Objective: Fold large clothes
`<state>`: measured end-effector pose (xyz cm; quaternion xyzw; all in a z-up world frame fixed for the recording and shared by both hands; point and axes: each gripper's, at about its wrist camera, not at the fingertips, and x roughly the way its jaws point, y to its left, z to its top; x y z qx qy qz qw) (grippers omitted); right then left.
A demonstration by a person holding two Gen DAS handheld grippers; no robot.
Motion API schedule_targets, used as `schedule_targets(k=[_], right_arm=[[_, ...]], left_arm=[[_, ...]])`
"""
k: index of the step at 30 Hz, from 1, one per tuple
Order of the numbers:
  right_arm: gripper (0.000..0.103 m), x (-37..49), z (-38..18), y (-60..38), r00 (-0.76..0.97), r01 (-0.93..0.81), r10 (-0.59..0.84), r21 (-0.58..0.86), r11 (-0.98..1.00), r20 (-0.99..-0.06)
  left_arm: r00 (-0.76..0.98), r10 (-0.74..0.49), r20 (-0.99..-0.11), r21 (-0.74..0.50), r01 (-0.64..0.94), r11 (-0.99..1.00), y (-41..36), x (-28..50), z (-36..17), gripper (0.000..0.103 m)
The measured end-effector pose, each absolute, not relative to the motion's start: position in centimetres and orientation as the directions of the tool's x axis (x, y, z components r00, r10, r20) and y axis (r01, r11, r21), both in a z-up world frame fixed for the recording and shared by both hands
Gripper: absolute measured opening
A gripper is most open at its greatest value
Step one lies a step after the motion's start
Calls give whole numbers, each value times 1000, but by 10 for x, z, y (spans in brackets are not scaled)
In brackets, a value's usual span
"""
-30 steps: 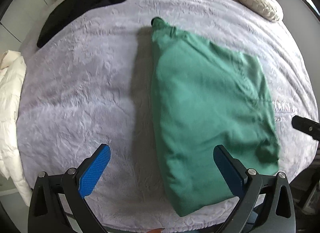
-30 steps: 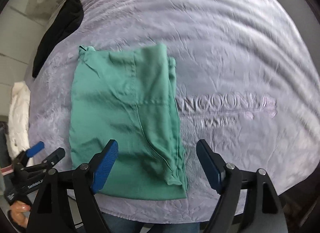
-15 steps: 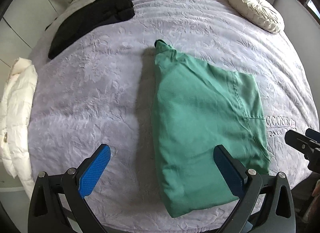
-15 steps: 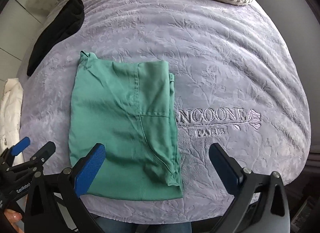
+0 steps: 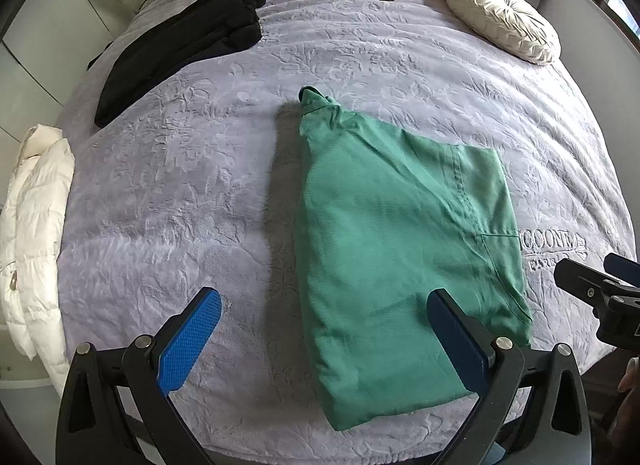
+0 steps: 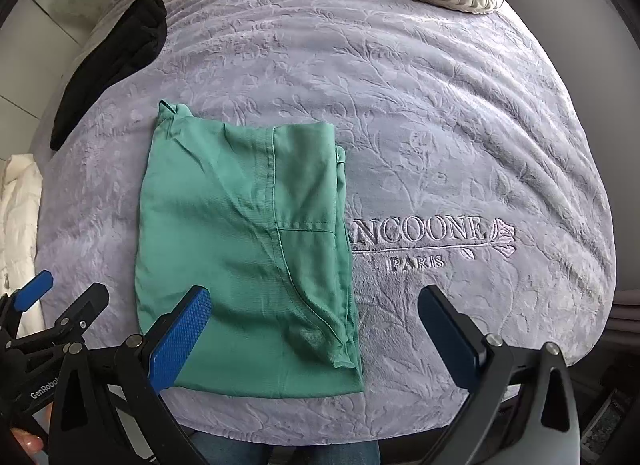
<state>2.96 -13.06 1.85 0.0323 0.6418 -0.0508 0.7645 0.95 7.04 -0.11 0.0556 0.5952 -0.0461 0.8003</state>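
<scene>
Lilac bedspread (image 6: 400,113) fills both views. Right gripper (image 6: 314,317) at bottom of frame, pointing down, jaws just opened wide, nothing between them. Folded green garment (image 6: 240,249) lies flat beyond, lower left of centre. Left gripper (image 5: 324,325) also spread, empty, above the garment's near edge.

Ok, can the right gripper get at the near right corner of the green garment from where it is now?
Probably yes. The right gripper hangs open above the green garment, nothing lies on that corner, and the left gripper sits off to the other side.
</scene>
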Motion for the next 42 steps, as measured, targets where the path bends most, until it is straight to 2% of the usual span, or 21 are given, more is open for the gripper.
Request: schedule_targets(k=[42], right_arm=[[103,34,19,-130,165,112,-24,-6,994,-986]], left_arm=[[284,-2,-959,43,152,987,70,14,-1,103]])
